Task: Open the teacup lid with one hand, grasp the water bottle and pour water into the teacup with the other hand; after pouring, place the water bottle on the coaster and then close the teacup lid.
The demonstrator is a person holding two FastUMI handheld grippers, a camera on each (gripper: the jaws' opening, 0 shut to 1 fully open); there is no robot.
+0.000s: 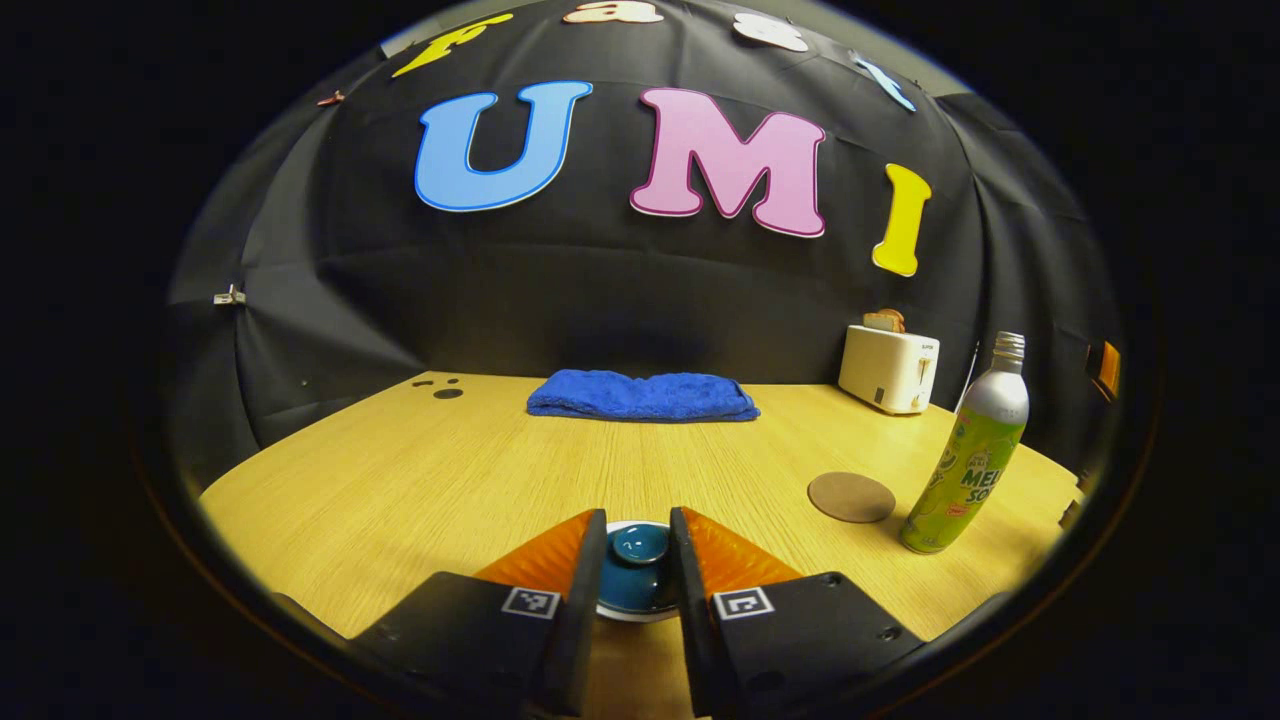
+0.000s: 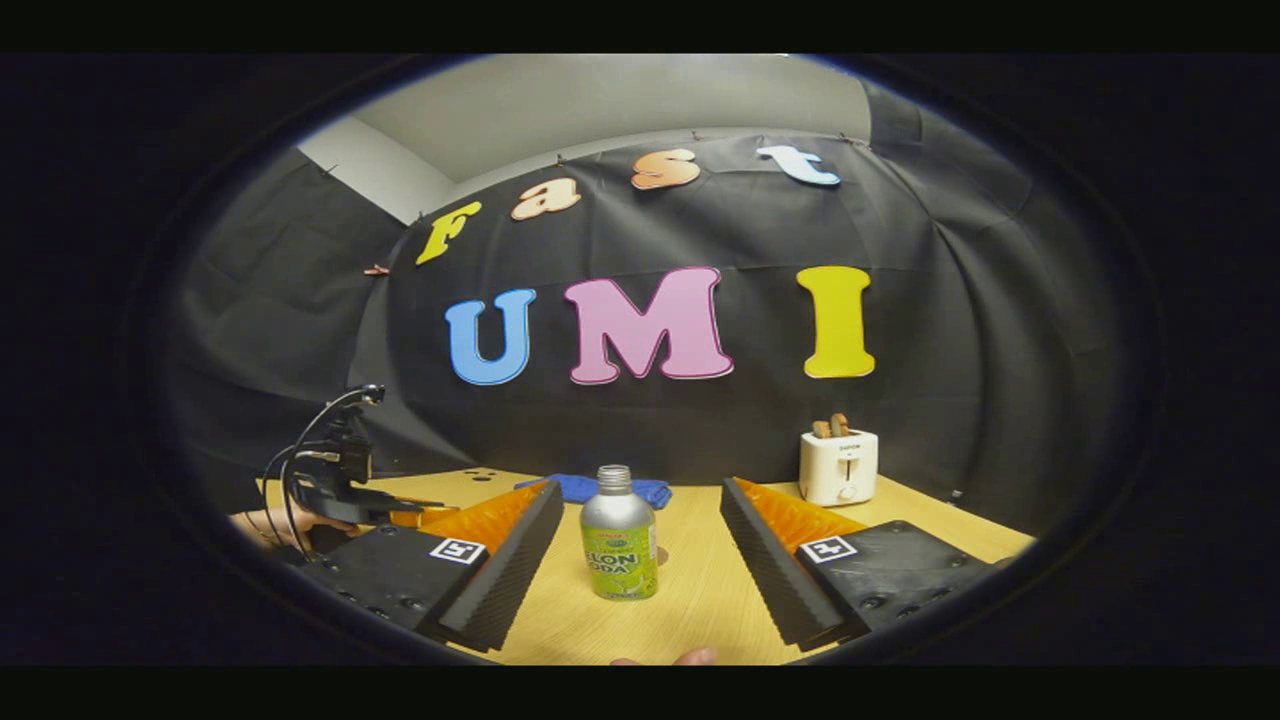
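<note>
1. Teacup lid, a glossy blue ceramic dome with a knob (image 1: 640, 545), is sitting between our left gripper's (image 1: 638, 545) narrowly parted fingers in the left gripper view; whether they are pressing it, we cannot tell. A round brown coaster (image 1: 851, 497) is lying beside the upright green-and-silver water bottle (image 1: 968, 455).
2. In the right gripper view, our right gripper (image 2: 634, 530) is standing wide open, flanking the bottle (image 2: 619, 548) without touching.

The left gripper (image 1: 638, 560) hides both sides of the teacup lid (image 1: 637, 572), so contact cannot be judged. Far right, something orange (image 1: 1103, 368) is cut off. The water bottle (image 2: 619, 548) label is blurred.
</note>
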